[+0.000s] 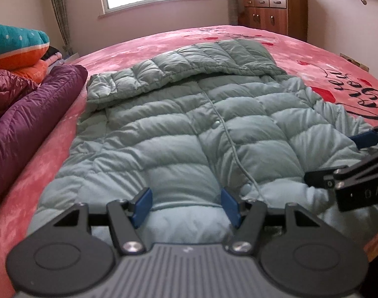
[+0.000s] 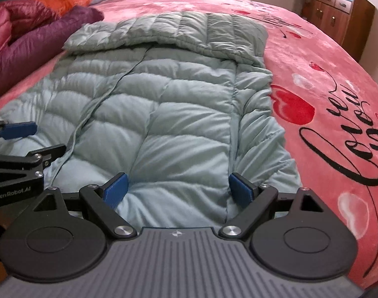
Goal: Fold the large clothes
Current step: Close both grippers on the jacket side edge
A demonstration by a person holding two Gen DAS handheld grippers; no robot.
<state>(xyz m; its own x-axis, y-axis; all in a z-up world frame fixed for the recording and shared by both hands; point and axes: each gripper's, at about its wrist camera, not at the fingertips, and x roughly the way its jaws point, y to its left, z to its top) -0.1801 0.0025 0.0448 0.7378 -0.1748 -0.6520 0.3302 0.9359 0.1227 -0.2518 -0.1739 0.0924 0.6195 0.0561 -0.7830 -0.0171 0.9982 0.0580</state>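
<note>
A pale green quilted down jacket [image 1: 189, 124] [image 2: 164, 104] lies flat on the pink bed, front side up. Its far part is folded over into a band across the top. My left gripper [image 1: 186, 203] is at the near hem, left of the front closure. Its blue pads [image 1: 143, 202] press on a thick bulge of hem fabric. My right gripper [image 2: 176, 188] holds the hem further right in the same way, and creases radiate from its pads [image 2: 117, 188]. Each gripper shows at the edge of the other's view: the right [image 1: 338, 160], the left [image 2: 35, 140].
A pink blanket [image 2: 325, 87] with red hearts and black lettering covers the bed. Purple and maroon down jackets [image 1: 27, 109] and a stack of bright bedding [image 1: 17, 42] lie at the left. A wooden cabinet [image 1: 273, 15] stands by the far wall under boxes.
</note>
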